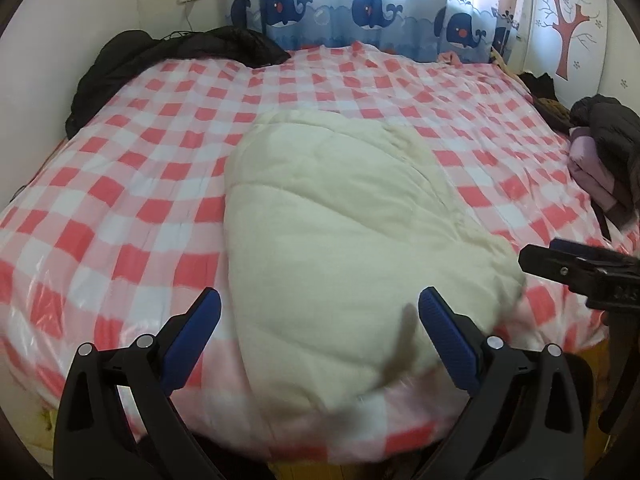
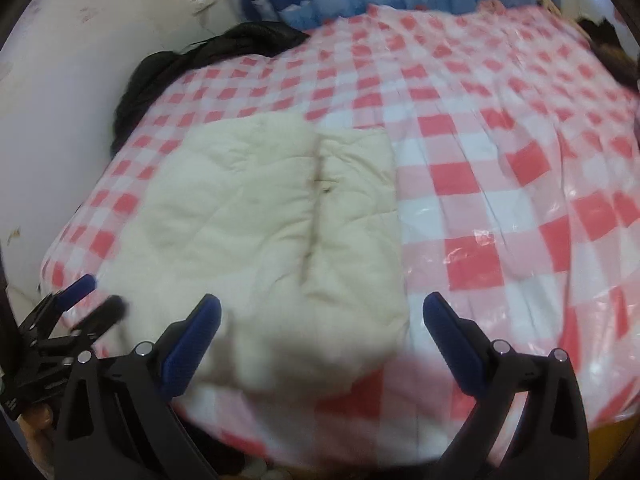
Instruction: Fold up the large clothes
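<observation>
- Folded garment (image 1: 340,248) lies on the bed (image 1: 120,208), near its front edge.
- Left gripper (image 1: 320,312) sits before the garment; right gripper (image 1: 560,264) is to its right.
- Dark clothes (image 1: 160,60) lie at the bed's far left corner, against the wall.
- Curtain (image 1: 360,4) hangs behind the bed.
- Clothes pile (image 1: 600,152) rests at the bed's right edge.

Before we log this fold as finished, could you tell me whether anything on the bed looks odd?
The folded cream quilted garment lies fairly neat on the red-and-white checked bedcover. One oddity: dark brownish marks along its centre seam, possibly stains or a zipper; blur prevents telling which.
</observation>
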Action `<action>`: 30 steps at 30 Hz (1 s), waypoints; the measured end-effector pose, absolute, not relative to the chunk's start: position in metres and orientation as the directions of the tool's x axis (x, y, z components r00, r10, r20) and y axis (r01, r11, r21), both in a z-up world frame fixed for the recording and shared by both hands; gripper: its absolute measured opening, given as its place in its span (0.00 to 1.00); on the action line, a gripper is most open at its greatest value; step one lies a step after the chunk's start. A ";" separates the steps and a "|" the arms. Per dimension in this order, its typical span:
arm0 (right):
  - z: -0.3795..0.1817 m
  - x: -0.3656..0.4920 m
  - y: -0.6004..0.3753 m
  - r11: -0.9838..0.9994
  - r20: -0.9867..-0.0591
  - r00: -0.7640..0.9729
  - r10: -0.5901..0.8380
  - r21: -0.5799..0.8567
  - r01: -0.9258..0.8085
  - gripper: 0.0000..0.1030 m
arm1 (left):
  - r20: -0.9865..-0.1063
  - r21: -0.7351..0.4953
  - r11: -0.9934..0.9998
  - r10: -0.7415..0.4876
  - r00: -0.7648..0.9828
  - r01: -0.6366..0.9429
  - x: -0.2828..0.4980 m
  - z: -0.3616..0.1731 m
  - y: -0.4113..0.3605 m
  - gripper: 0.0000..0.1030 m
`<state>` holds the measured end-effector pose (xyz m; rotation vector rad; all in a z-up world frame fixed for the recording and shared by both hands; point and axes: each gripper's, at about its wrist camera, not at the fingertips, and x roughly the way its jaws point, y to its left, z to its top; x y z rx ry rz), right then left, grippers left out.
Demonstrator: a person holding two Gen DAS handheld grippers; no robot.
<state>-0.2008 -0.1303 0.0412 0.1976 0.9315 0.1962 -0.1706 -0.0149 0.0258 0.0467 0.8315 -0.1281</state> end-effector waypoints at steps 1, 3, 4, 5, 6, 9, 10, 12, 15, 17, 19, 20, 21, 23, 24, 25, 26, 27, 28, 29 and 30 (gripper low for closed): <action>0.047 -0.210 -0.126 0.968 -0.771 0.588 0.245 0.234 -0.096 0.95 | -0.739 -0.006 0.991 -0.093 0.667 0.132 -0.179 0.030 -0.017 0.92; 0.059 -0.230 -0.114 0.972 -0.761 0.606 0.233 0.194 -0.130 0.95 | -0.733 -0.012 0.992 -0.096 0.673 0.129 -0.193 0.037 -0.019 0.92; 0.063 -0.237 -0.111 0.973 -0.758 0.610 0.230 0.182 -0.140 0.95 | -0.729 -0.017 0.992 -0.098 0.677 0.125 -0.200 0.041 -0.019 0.92; 0.066 -0.243 -0.105 0.975 -0.760 0.612 0.221 0.162 -0.152 0.95 | -0.728 -0.021 0.992 -0.099 0.679 0.122 -0.206 0.045 -0.019 0.92; 0.067 -0.248 -0.102 0.977 -0.762 0.611 0.213 0.147 -0.157 0.95 | -0.726 -0.024 0.992 -0.100 0.681 0.121 -0.211 0.049 -0.020 0.92; 0.066 -0.260 -0.095 0.979 -0.777 0.600 0.193 0.111 -0.171 0.95 | -0.719 -0.011 0.993 -0.091 0.689 0.120 -0.222 0.057 -0.022 0.92; 0.065 -0.263 -0.093 0.979 -0.781 0.595 0.192 0.107 -0.175 0.95 | -0.718 -0.011 0.993 -0.091 0.690 0.120 -0.226 0.060 -0.023 0.92; 0.062 -0.267 -0.092 0.978 -0.787 0.586 0.194 0.107 -0.180 0.95 | -0.721 -0.023 0.993 -0.095 0.686 0.113 -0.231 0.064 -0.022 0.92; 0.057 -0.268 -0.089 0.978 -0.804 0.563 0.193 0.110 -0.177 0.95 | -0.727 -0.040 0.995 -0.095 0.680 0.097 -0.239 0.067 -0.020 0.92; 0.056 -0.268 -0.087 0.976 -0.808 0.552 0.205 0.123 -0.182 0.95 | -0.733 -0.044 0.995 -0.093 0.674 0.089 -0.239 0.066 -0.017 0.92; 0.056 -0.269 -0.082 0.975 -0.811 0.547 0.206 0.120 -0.189 0.95 | -0.740 -0.054 0.995 -0.094 0.666 0.081 -0.239 0.064 -0.015 0.92; 0.056 -0.269 -0.079 0.976 -0.814 0.547 0.198 0.111 -0.188 0.95 | -0.746 -0.063 0.995 -0.096 0.659 0.074 -0.238 0.063 -0.012 0.92; 0.056 -0.269 -0.077 0.978 -0.817 0.546 0.188 0.101 -0.185 0.95 | -0.750 -0.071 0.995 -0.100 0.654 0.070 -0.238 0.062 -0.011 0.92; 0.054 -0.267 -0.075 0.977 -0.830 0.525 0.190 0.108 -0.183 0.95 | -0.756 -0.066 0.996 -0.086 0.649 0.055 -0.237 0.059 -0.008 0.92; 0.053 -0.266 -0.074 0.978 -0.835 0.521 0.178 0.093 -0.185 0.95 | -0.758 -0.064 0.997 -0.082 0.647 0.052 -0.235 0.058 -0.007 0.92; 0.053 -0.266 -0.072 0.981 -0.837 0.525 0.154 0.065 -0.185 0.95 | -0.762 -0.064 0.997 -0.080 0.643 0.049 -0.234 0.057 -0.005 0.92; 0.052 -0.266 -0.070 0.982 -0.839 0.529 0.130 0.037 -0.183 0.95 | -0.766 -0.065 0.997 -0.078 0.638 0.044 -0.233 0.055 -0.003 0.92; 0.051 -0.265 -0.069 0.984 -0.842 0.530 0.105 0.009 -0.180 0.95 | -0.769 -0.065 0.997 -0.074 0.635 0.038 -0.232 0.054 -0.003 0.92; 0.050 -0.264 -0.069 0.984 -0.843 0.529 0.097 0.001 -0.179 0.95 | -0.772 -0.064 0.998 -0.068 0.632 0.030 -0.231 0.053 -0.001 0.92; 0.049 -0.262 -0.069 0.984 -0.845 0.526 0.097 0.002 -0.177 0.95 | -0.774 -0.064 0.998 -0.066 0.629 0.026 -0.231 0.052 0.000 0.92; 0.048 -0.261 -0.070 0.984 -0.846 0.524 0.099 0.005 -0.177 0.95 | -0.777 -0.066 0.998 -0.067 0.627 0.024 -0.230 0.052 0.001 0.92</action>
